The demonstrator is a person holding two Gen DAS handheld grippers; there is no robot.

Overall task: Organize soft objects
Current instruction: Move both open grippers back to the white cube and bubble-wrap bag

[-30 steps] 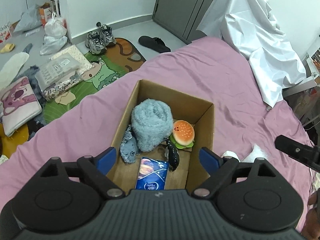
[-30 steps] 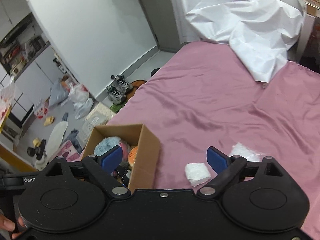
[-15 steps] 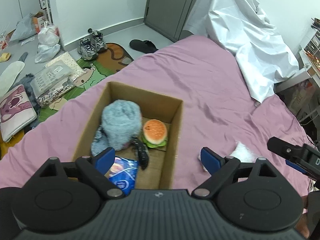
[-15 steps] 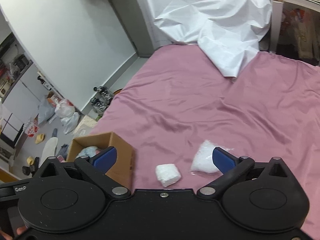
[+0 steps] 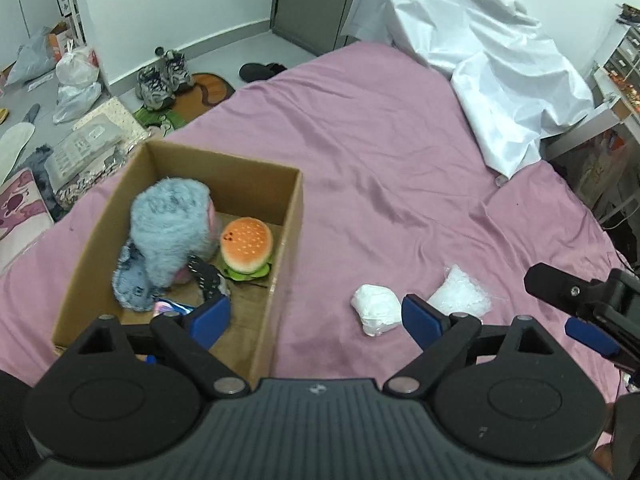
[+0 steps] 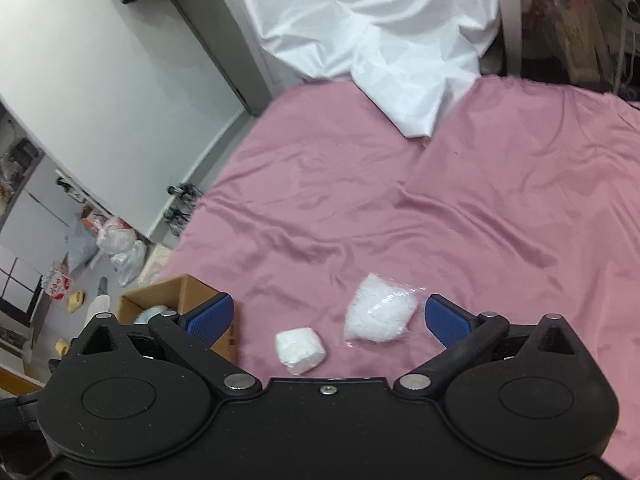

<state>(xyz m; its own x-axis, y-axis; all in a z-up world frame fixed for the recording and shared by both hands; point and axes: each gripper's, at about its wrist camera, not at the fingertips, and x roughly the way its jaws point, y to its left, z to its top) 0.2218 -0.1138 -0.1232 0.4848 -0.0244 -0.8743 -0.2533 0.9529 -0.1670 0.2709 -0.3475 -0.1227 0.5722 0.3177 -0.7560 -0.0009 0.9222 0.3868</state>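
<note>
Both my grippers, left [image 5: 310, 316] and right [image 6: 326, 316], are wide open and hold nothing. Two white packs [image 6: 300, 350] [image 6: 380, 312] lie on the bed [image 6: 500, 220] beside the box [image 5: 294, 216]. I think I grab one next.

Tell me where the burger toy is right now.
The burger toy sits inside the cardboard box in the left wrist view, against its right wall, beside the fluffy blue plush.
</note>
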